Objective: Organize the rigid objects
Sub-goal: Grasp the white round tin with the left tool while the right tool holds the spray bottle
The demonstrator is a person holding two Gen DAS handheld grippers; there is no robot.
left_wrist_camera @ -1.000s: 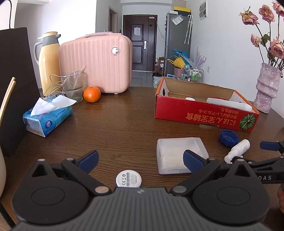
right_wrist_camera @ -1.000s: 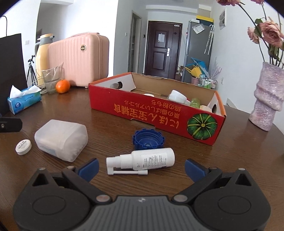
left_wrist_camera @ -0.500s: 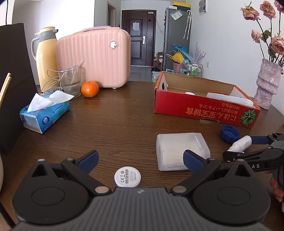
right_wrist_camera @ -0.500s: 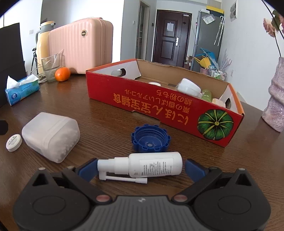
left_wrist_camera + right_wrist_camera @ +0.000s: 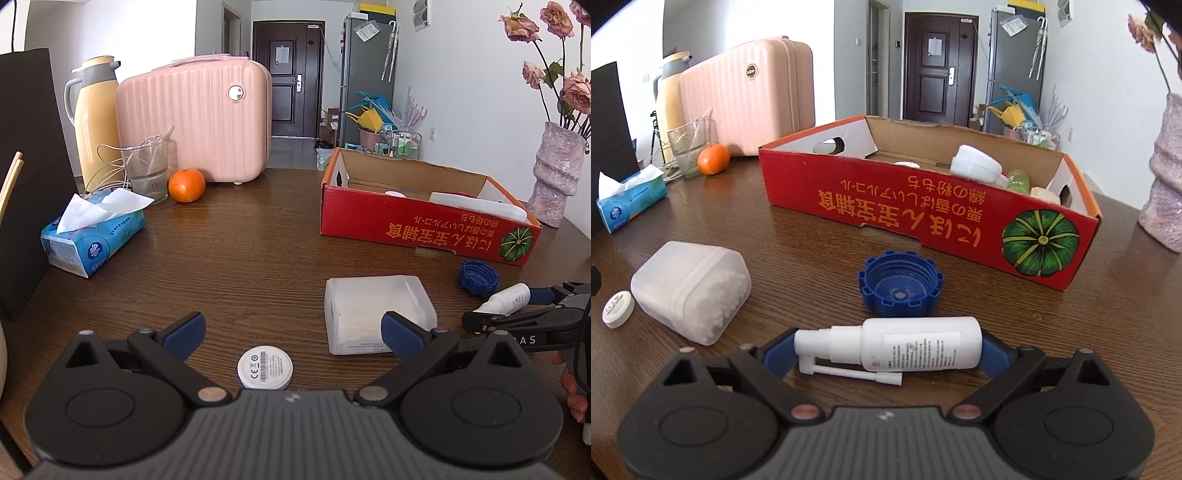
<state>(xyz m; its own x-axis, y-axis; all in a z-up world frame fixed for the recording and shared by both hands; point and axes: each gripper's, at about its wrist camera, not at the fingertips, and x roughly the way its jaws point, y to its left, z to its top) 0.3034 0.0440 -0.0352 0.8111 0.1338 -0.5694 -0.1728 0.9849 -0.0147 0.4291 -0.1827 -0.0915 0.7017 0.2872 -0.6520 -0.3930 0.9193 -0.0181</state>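
Here the right gripper, closing, brackets the spray bottle; left gripper gapes.

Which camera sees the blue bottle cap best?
The right wrist view: the blue cap lies close and whole, its open side up, ridges clear. In the left wrist view the cap is small, off to the right edge.

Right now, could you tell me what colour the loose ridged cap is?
The cap is blue; right wrist view shows it best.
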